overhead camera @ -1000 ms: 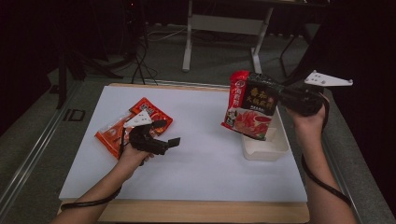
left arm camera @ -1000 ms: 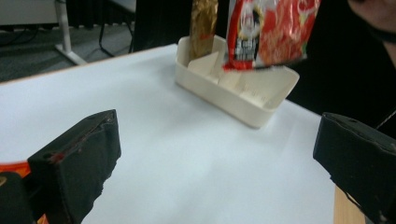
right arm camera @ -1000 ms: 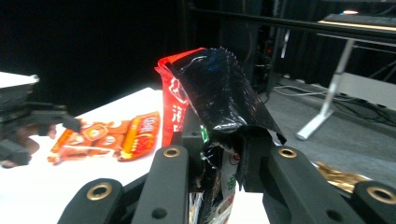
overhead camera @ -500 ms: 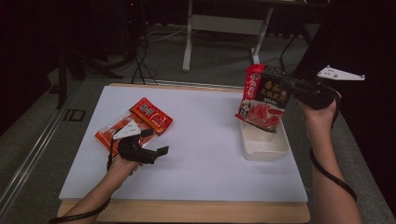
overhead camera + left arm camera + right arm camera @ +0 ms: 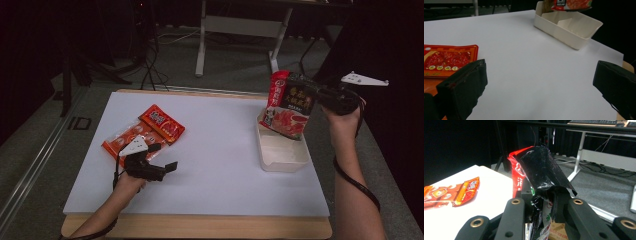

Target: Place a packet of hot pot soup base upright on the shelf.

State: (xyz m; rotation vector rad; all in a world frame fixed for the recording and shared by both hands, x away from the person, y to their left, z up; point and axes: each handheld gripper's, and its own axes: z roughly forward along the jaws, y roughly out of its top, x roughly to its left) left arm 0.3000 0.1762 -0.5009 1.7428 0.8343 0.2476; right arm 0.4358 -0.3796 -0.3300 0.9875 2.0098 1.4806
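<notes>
Cream tray (image 5: 281, 159) sits near the right edge of the white bench (image 5: 220, 150); in the left gripper view its inside shows a low divider and bare walls, with nothing lying in it. Above its far end hangs a red-and-black sauce packet (image 5: 290, 104), pinched at its right edge by the right tongs (image 5: 320, 96), which are pressed together on it. The packet hangs roughly upright, tilted a little, with its lower corner over the tray's rim; whether it touches the rim cannot be told. From the right gripper view the packet's dark upper part bulges up between the two jaws.

On the bench's left side lie two orange-red packets (image 5: 145, 132), overlapping. The left tongs (image 5: 165, 157) rest low just beside them, spread wide, holding nothing.

Compared with half a second ago, the held packet has come down and toward the tray, having been lifted higher and further right then. The left tongs have stayed near the two flat packets, which have not moved.
</notes>
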